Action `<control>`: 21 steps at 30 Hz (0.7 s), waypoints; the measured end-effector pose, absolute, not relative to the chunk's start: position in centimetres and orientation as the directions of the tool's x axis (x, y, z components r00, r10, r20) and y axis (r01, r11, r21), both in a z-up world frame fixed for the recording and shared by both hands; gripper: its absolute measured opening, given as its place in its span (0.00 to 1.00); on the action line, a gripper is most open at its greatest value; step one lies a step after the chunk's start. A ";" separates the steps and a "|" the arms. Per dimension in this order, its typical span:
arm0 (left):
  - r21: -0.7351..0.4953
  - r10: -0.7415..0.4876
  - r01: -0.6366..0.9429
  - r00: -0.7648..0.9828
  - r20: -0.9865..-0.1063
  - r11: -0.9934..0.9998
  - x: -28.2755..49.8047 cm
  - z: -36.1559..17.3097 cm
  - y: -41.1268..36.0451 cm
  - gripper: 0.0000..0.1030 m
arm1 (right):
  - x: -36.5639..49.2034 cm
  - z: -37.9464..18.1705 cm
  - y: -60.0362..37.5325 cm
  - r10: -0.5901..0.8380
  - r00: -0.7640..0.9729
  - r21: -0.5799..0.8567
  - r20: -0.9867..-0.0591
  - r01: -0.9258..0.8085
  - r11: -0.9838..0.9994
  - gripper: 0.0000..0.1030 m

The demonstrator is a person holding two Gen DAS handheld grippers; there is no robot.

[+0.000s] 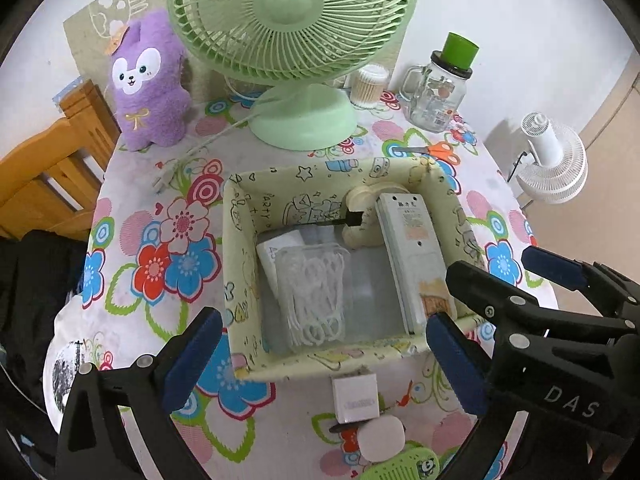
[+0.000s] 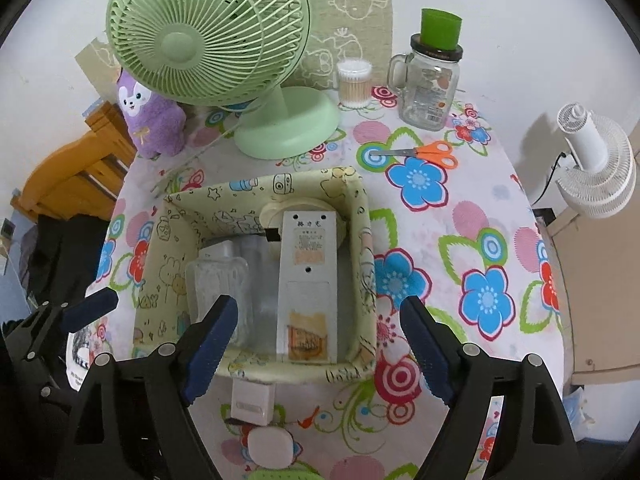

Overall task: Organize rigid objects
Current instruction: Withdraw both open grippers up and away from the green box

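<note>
A pale yellow fabric box (image 1: 236,248) (image 2: 362,216) stands mid-table. Inside lie a white remote (image 1: 412,256) (image 2: 308,280), a clear case of floss picks (image 1: 314,296) (image 2: 218,284) and a cream round item (image 1: 360,204) (image 2: 276,210). In front of the box lie a white square adapter (image 1: 355,398) (image 2: 252,404), a white rounded piece (image 1: 380,438) (image 2: 270,446) and a green case (image 1: 404,468). My left gripper (image 1: 324,364) is open and empty above the box's near edge. My right gripper (image 2: 316,354) is open and empty, also over the near edge; it shows at the right in the left wrist view (image 1: 552,268).
A green desk fan (image 1: 288,40) (image 2: 208,36), purple plush (image 1: 148,80) (image 2: 150,120), glass mug jar with green cup (image 1: 438,88) (image 2: 430,76), cotton swab tub (image 1: 368,84) (image 2: 354,82) and orange scissors (image 1: 434,151) (image 2: 424,153) stand behind. A white fan (image 1: 554,160) (image 2: 600,164) stands right, a wooden chair (image 1: 52,160) left.
</note>
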State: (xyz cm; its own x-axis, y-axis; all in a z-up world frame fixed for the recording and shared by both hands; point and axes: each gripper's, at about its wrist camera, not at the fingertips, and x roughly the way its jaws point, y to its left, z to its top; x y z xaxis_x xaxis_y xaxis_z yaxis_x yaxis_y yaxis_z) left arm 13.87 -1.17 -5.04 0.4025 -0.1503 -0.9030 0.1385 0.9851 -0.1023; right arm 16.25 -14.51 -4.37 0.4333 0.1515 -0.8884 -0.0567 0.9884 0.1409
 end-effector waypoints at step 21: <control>-0.085 -0.119 0.098 0.442 -0.889 0.992 8.6 -2.7 -2.6 1.00 | 11.0 -2.3 -16.4 0.191 0.465 0.168 -0.864 -0.090 0.982 0.84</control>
